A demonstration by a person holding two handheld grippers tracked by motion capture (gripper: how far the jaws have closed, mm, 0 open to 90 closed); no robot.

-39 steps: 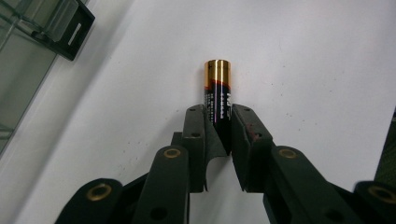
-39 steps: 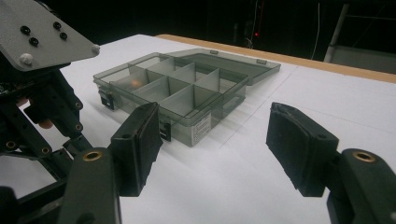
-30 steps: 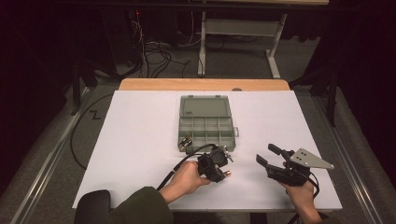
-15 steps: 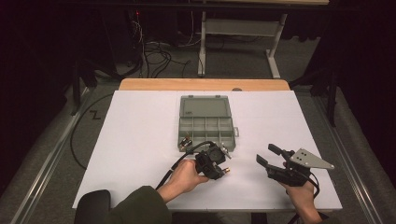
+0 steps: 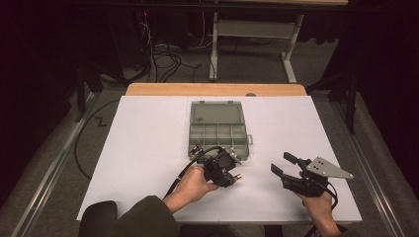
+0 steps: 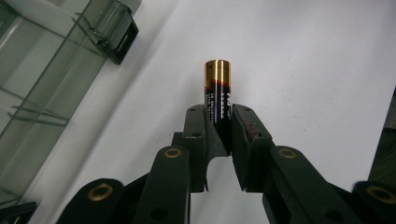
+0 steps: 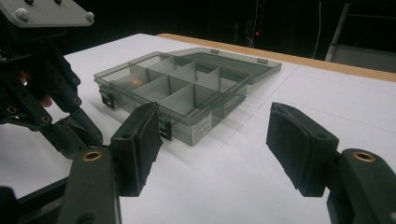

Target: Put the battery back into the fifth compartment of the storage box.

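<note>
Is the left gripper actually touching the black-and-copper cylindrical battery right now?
Touching. The left gripper view shows the left gripper with both jaws pressed against the sides of the black-and-copper cylindrical battery, no gap either side.

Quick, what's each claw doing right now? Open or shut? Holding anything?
Left gripper: shut on the battery, near the compartment box.
Right gripper: open, holding nothing.

Right hand-held gripper (image 7: 215,149) agape (nothing between), facing compartment box (image 7: 187,88).
</note>
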